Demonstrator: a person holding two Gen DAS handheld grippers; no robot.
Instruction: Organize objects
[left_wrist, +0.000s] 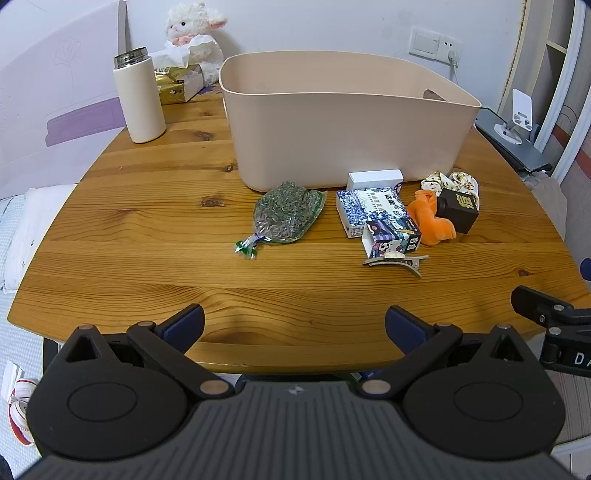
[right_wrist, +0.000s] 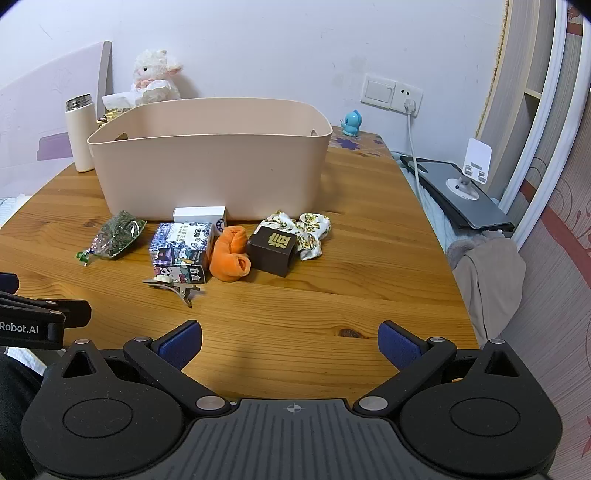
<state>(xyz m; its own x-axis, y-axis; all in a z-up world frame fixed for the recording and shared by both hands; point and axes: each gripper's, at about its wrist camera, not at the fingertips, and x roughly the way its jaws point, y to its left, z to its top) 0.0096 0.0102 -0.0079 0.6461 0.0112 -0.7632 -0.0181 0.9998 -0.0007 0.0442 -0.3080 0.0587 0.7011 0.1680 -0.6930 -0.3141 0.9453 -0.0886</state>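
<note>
Both the left gripper (left_wrist: 294, 325) and right gripper (right_wrist: 290, 341) hover spread and empty; the clutter sits bunched at twelve o'clock, ready for the bin (left_wrist: 332, 129).

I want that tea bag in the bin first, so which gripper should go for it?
Probably left. The green tea bag lies nearly ahead of the open left gripper, while from the right gripper it sits far left, beyond the boxes.

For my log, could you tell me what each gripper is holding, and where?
Nothing: the left gripper and right gripper are both open and empty.
</note>
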